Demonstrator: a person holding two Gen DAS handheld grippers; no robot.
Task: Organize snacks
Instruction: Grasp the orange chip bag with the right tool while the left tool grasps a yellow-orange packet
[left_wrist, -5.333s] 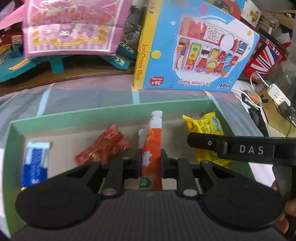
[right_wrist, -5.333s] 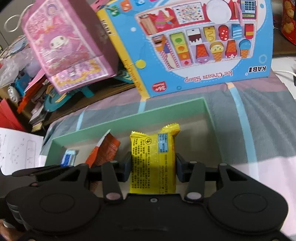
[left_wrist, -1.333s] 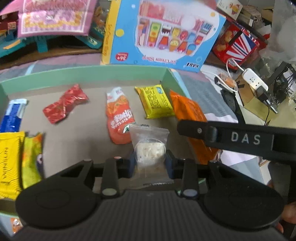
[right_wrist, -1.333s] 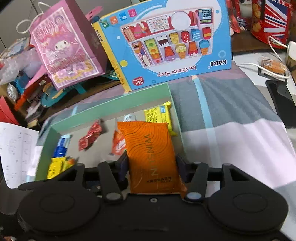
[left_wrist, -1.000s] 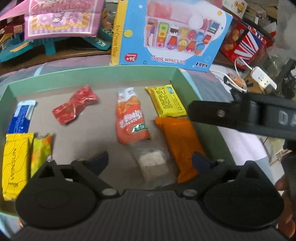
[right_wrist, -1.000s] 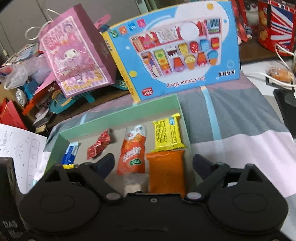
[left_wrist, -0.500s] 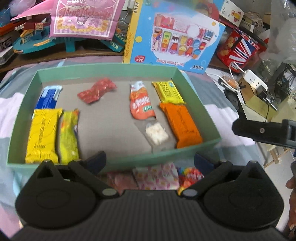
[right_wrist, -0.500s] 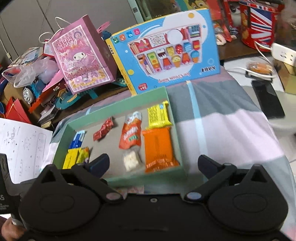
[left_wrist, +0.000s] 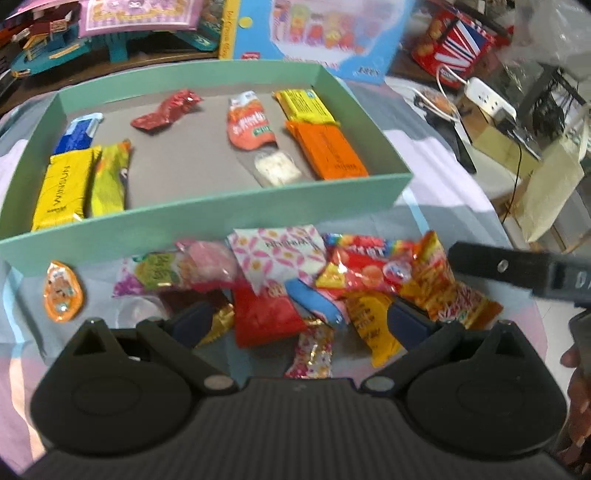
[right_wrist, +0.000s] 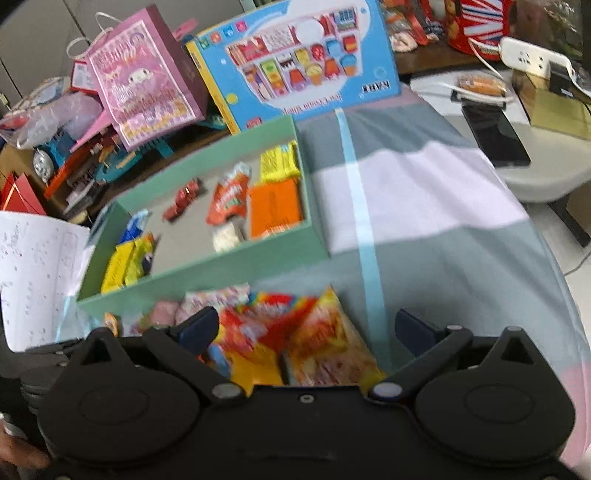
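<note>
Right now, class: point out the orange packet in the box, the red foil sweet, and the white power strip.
orange packet (left_wrist: 327, 149), left wrist view, middle of its face
red foil sweet (left_wrist: 166, 113), left wrist view, its middle
white power strip (left_wrist: 489, 98), left wrist view, its top face

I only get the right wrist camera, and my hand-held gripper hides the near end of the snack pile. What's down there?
Observer: A shiny pink and gold candy wrapper lies at the near edge of the pile, just below a plain red packet.
Operator: Is the other hand-held gripper holding something?
Observer: No. The left hand-held gripper is open above the pile and grips nothing.
Operator: What does the yellow one in the green box say? It's too blurry for me.
Observer: The yellow pack in the front left corner of the green box reads WINSUN.
</note>
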